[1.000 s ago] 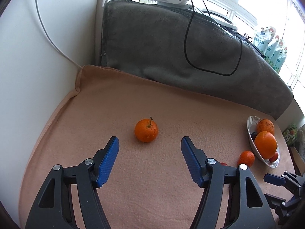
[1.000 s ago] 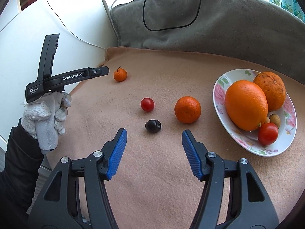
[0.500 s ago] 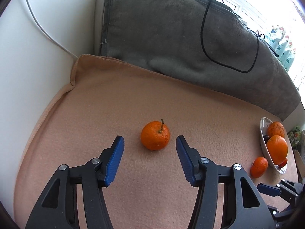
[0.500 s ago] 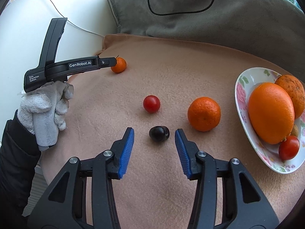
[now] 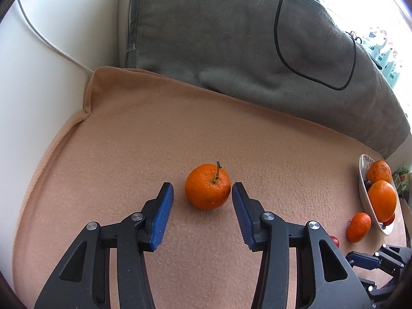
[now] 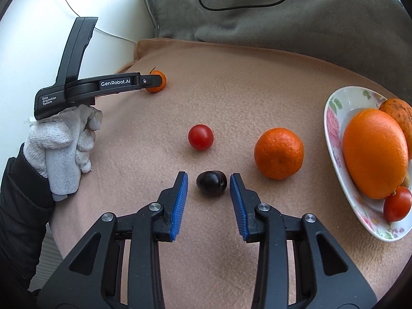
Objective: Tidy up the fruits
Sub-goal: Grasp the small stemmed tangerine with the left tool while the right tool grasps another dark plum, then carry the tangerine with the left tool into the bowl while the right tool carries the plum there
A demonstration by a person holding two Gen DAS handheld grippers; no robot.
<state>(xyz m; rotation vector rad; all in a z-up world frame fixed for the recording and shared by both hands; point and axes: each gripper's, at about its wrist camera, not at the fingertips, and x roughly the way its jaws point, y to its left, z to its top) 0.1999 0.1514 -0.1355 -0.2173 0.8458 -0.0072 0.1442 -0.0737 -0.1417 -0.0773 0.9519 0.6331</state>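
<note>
A small stemmed mandarin (image 5: 207, 190) lies on the tan blanket between the tips of my open left gripper (image 5: 202, 193); the pads do not touch it. It also shows in the right wrist view (image 6: 157, 84) behind the left gripper's body (image 6: 103, 85). A dark plum (image 6: 211, 182) lies between the tips of my open right gripper (image 6: 208, 184), untouched. A cherry tomato (image 6: 200, 137) and a second mandarin (image 6: 279, 153) lie loose beyond. A flowered plate (image 6: 334, 118) at the right holds a large orange (image 6: 374, 153), another orange and a tomato.
A grey cushion (image 5: 244, 41) with a black cable (image 5: 279, 41) stands along the back. A white wall (image 5: 38, 51) bounds the left. The tan blanket (image 5: 128, 134) covers the surface, and its edge drops off at the left.
Both grippers moved forward and narrowed. The stemmed mandarin now sits between the left tips and the plum between the right tips.
</note>
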